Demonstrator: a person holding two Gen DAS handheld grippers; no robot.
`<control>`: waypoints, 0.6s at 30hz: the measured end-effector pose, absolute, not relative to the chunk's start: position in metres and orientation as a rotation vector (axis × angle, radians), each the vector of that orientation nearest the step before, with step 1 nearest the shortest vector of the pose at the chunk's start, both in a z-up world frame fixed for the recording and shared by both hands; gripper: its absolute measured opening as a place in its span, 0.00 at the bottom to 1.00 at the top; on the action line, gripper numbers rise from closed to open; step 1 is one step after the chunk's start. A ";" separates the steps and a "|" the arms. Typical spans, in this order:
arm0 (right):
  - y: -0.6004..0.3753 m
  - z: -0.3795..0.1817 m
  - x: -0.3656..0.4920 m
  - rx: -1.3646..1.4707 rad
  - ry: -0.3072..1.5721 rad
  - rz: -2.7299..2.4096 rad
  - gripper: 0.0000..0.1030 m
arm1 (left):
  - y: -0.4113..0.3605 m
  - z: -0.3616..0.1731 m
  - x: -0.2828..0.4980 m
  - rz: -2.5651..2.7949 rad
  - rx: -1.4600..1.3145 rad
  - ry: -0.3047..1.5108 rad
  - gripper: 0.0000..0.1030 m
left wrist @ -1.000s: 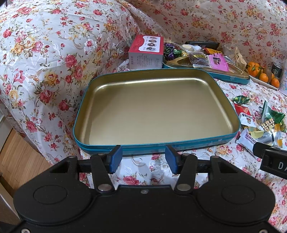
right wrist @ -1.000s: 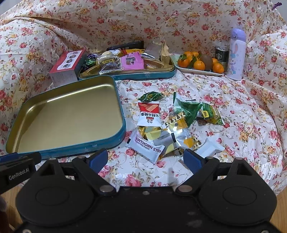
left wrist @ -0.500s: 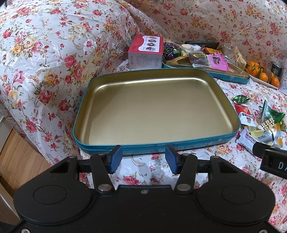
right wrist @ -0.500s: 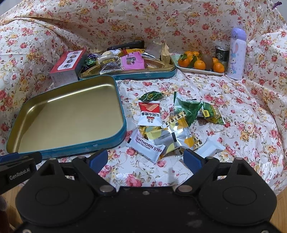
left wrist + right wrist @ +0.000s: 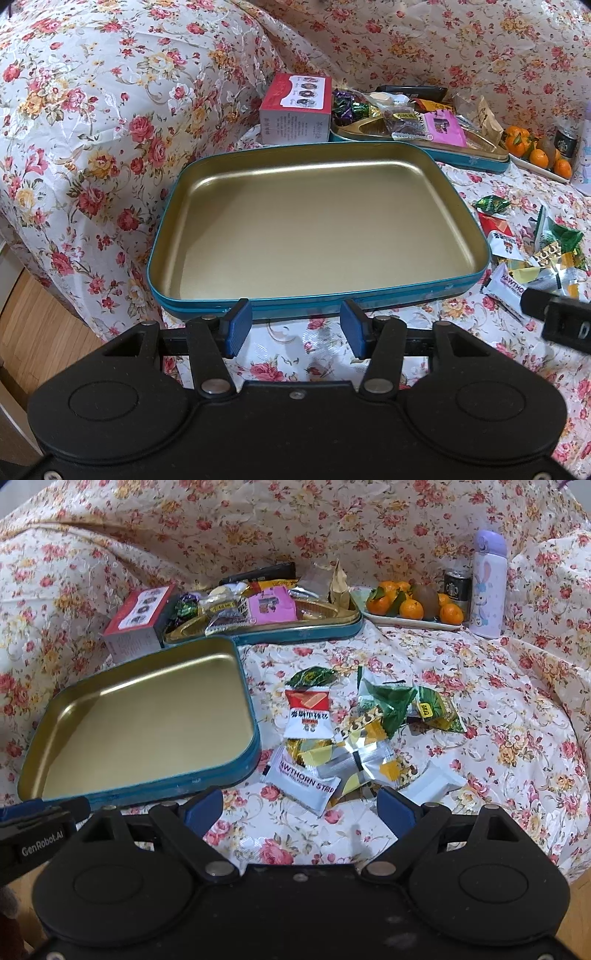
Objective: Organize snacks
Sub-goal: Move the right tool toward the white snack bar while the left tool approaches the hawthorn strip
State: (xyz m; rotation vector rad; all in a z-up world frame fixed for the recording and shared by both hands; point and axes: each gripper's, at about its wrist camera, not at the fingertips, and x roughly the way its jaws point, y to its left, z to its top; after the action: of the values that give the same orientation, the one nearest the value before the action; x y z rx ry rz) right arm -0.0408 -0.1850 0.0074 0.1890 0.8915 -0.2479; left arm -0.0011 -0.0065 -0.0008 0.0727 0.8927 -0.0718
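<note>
Your left gripper (image 5: 296, 325) hovers with its blue ribbed pads parted and empty, just short of the near wall of an empty teal tin (image 5: 406, 299) with a smooth gold interior and rounded corners. Ahead of your right gripper (image 5: 300, 806), whose pads stand wider apart and hold nothing, lies the loose heap of snacks on the crinkled floral cloth (image 5: 498, 716). Nearest those fingers is a white sachet printed "HAWTHORN STRIP" (image 5: 304, 781), partly overlapped by yellow and silver foil wrappers (image 5: 364, 762). Beyond it sits a red-and-white packet (image 5: 307, 712) with Asian lettering, a twisted green candy (image 5: 312, 676) behind that, and to the right crumpled green packets (image 5: 399, 705), one with a yellow label too small to read. A plain white pouch (image 5: 434, 781) rests just right of your right pad.

Farther off, a second teal tin (image 5: 295, 631) holds mixed sweets, including a pink packet (image 5: 271, 607). A red-topped carton (image 5: 138, 626) stands at its left. To the far right, a white plate (image 5: 410, 622) carries mandarins with leaves and a kiwi, beside a dark can bearing the Starbucks emblem (image 5: 457, 587) and a lilac flask (image 5: 488, 583) printed with a cartoon rabbit. The casing at your right view's left edge reads "GenRobot.AI" (image 5: 40, 845).
</note>
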 end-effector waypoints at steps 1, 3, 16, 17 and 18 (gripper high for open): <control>-0.189 0.009 -0.041 0.196 0.880 -0.254 0.91 | -0.007 0.000 -0.002 -0.077 0.072 0.887 0.56; -0.199 0.013 -0.042 0.204 0.852 -0.281 0.91 | -0.008 0.000 -0.003 -0.085 0.073 0.876 0.56; -0.307 0.005 -0.064 0.298 0.755 -0.556 0.77 | -0.022 -0.003 -0.014 -0.168 0.117 0.834 0.56; -0.314 0.002 -0.069 0.295 0.753 -0.565 0.76 | -0.023 -0.003 -0.015 -0.177 0.119 0.830 0.56; -0.319 -0.001 -0.072 0.293 0.751 -0.572 0.73 | -0.024 -0.004 -0.016 -0.186 0.122 0.827 0.56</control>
State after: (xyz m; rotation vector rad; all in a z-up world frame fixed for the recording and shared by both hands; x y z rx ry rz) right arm -0.0721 -0.3192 -0.0006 0.2926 0.7511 -0.5715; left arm -0.0159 -0.0244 -0.0038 0.1217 0.8275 -0.1862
